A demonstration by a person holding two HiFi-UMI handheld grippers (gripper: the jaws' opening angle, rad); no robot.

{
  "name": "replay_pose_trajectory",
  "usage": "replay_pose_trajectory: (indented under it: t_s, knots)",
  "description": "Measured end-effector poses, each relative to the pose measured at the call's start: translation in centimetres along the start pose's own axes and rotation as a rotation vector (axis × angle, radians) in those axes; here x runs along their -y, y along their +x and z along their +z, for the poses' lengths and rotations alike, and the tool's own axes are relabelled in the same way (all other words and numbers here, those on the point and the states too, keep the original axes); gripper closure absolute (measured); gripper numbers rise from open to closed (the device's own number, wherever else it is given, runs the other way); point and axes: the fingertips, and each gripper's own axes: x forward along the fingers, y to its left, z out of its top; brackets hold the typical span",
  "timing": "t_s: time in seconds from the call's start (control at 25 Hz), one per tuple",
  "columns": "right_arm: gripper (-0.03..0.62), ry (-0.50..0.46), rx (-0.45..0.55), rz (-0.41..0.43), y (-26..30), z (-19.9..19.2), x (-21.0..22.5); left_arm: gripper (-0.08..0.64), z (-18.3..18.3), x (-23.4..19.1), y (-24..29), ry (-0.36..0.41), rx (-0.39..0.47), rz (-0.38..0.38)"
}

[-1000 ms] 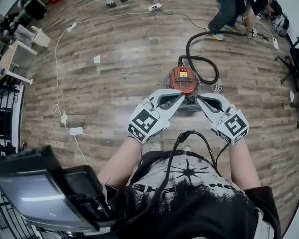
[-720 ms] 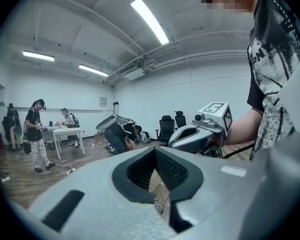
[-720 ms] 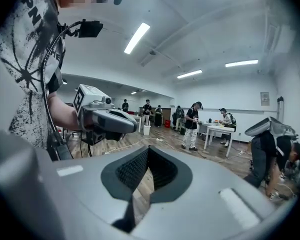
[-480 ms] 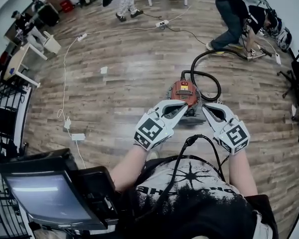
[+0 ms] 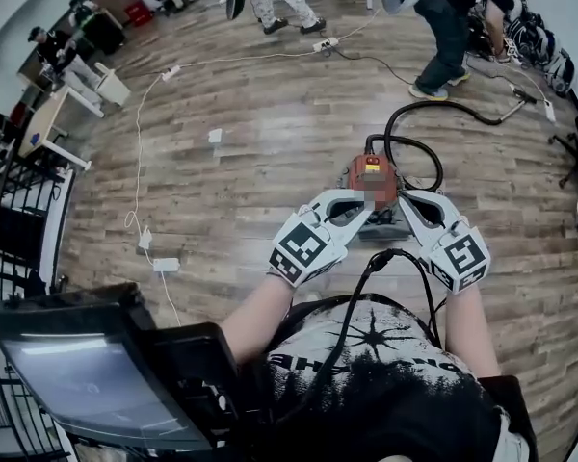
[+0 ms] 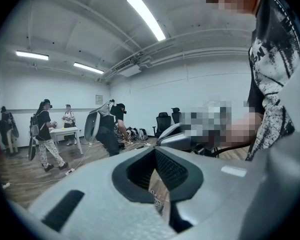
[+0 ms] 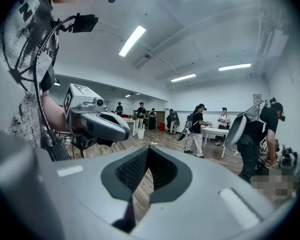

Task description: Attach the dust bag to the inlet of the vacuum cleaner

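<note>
Wood floor (image 5: 260, 171) | vacuum cleaner (image 5: 374, 177) | black hose (image 5: 409, 105) looped behind | white cable (image 5: 138, 162) left

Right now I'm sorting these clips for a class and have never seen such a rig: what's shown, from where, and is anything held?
No robot here: a person holds a gripper in each hand. The head view looks down from a camera on the person's head at the left tongs and right tongs, both shut and empty. The other two pictures come from cameras riding on each gripper, looking along its own tongs into a room with other people. On the wooden floor ahead stands a red vacuum cleaner with a black hose. No dust bag shows anywhere.
</note>
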Motion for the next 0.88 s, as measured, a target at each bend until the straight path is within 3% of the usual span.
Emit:
replay_pose_trajectory:
  t_s: [0.88]
  knots:
    - [0.586,-0.002,-0.001,0.010,2.0,0.7,-1.6,0.558,-0.1,-2.5,-2.4,0.002,0.005,0.040]
